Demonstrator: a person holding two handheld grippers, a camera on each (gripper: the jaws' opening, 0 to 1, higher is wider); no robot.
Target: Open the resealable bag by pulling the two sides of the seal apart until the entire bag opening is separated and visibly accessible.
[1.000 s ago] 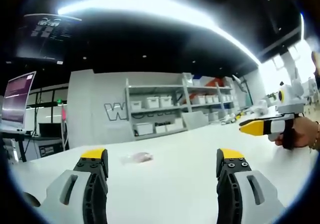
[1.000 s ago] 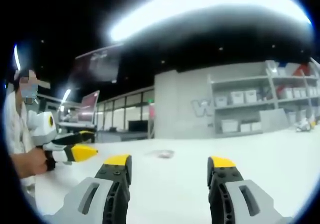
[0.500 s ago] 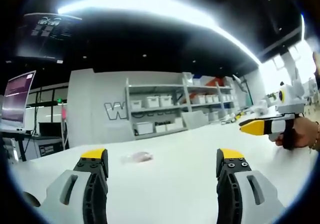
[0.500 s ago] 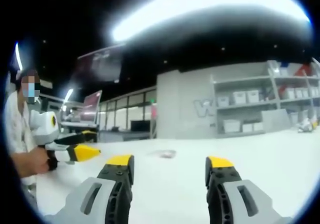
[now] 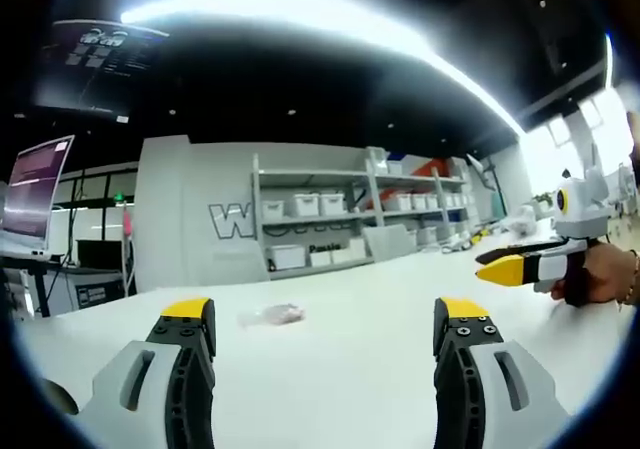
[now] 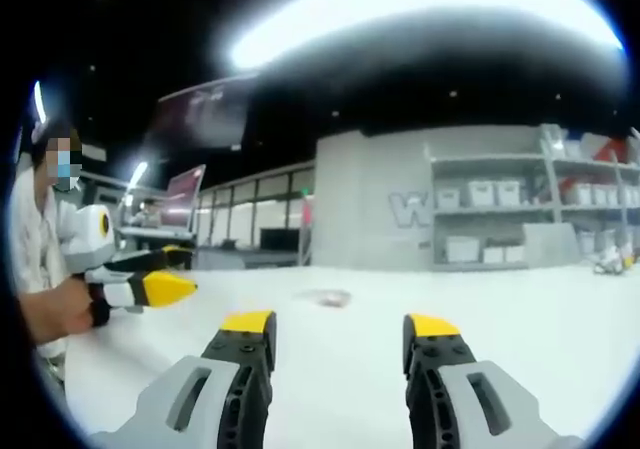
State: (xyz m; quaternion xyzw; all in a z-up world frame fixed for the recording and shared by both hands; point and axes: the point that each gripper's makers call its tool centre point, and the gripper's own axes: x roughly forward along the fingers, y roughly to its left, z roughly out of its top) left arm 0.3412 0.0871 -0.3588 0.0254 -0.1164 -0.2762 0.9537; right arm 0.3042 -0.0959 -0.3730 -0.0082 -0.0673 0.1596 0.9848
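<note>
A small clear resealable bag (image 5: 272,316) with something pinkish inside lies flat on the white table (image 5: 360,299), well beyond both grippers; in the right gripper view the bag (image 6: 324,297) lies ahead, slightly left. My left gripper (image 5: 325,319) is open, low over the table, with nothing between its yellow-tipped fingers. My right gripper (image 6: 340,324) is also open and holds nothing. In the left gripper view the right gripper (image 5: 525,266) comes in from the right, held in a hand. In the right gripper view the left gripper (image 6: 140,284) comes in from the left.
Grey shelving (image 5: 340,219) with white bins stands behind the table. A monitor (image 5: 35,189) glows at the far left. A person in a white top (image 6: 35,239) stands at the left edge of the right gripper view.
Both views have shifted a little as the hands moved. The right gripper's jaws have narrowed slightly. The bag has not moved.
</note>
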